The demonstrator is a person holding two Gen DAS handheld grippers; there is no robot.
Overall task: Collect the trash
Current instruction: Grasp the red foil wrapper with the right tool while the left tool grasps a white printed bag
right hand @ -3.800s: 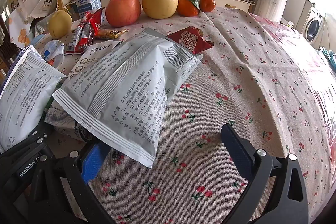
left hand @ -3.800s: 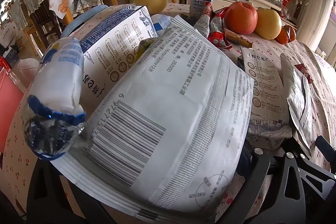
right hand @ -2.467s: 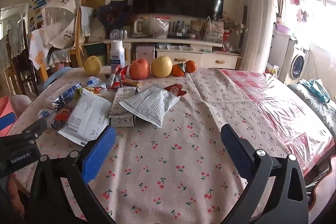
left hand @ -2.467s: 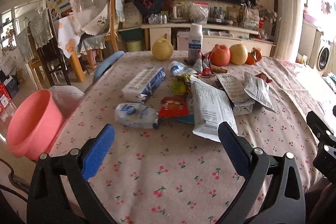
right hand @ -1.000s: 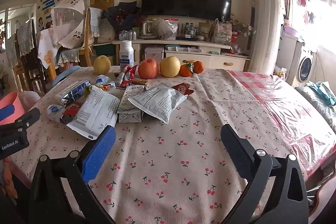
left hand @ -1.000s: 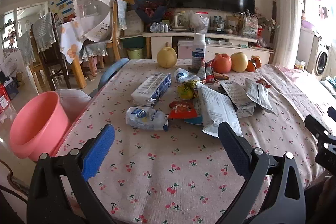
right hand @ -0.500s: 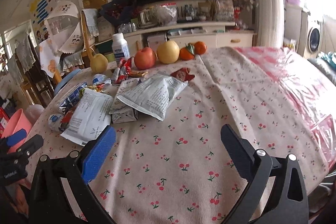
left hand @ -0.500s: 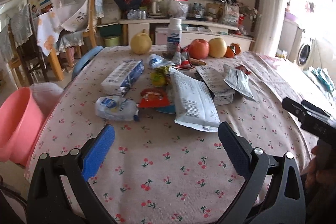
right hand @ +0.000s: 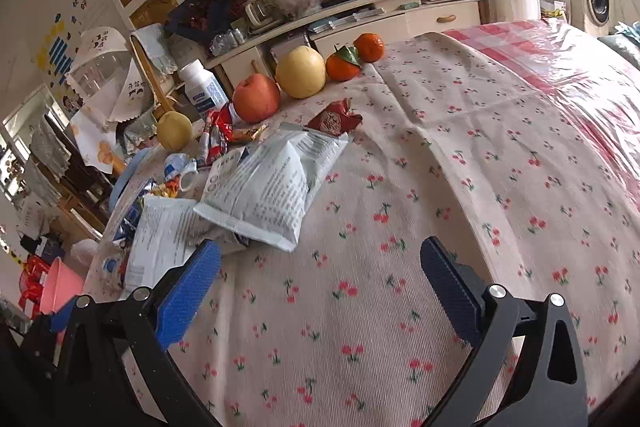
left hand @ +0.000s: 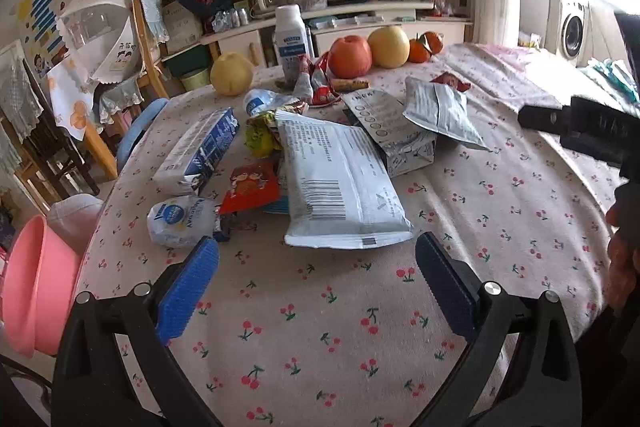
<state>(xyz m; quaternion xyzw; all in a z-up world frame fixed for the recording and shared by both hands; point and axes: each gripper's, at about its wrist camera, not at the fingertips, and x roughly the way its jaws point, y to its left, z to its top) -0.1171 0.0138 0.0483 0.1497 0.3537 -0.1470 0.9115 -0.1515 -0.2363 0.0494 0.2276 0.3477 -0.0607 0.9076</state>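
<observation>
Both pairs of blue-padded fingers are spread wide with nothing between them: our left gripper hangs over the near edge of the cherry-print tablecloth, and our right gripper hangs over bare cloth further along the same table

Just beyond the left gripper we see the trash spread across the table. Nearest lies a large white packet with a barcode, flat on the cloth. To its left sit a crumpled white and blue wrapper and a red wrapper, the red one partly tucked under the big packet. A long blue and white pack lies further left, near the table edge. Behind the big packet we make out a yellow-green wrapper, a printed flat carton and a grey-white pouch resting on that carton, with a small red packet at its far end

Off the table's left edge stands a pink basin. At the far side we see a white bottle, a pear, a red apple, a yellow fruit and two tangerines
</observation>
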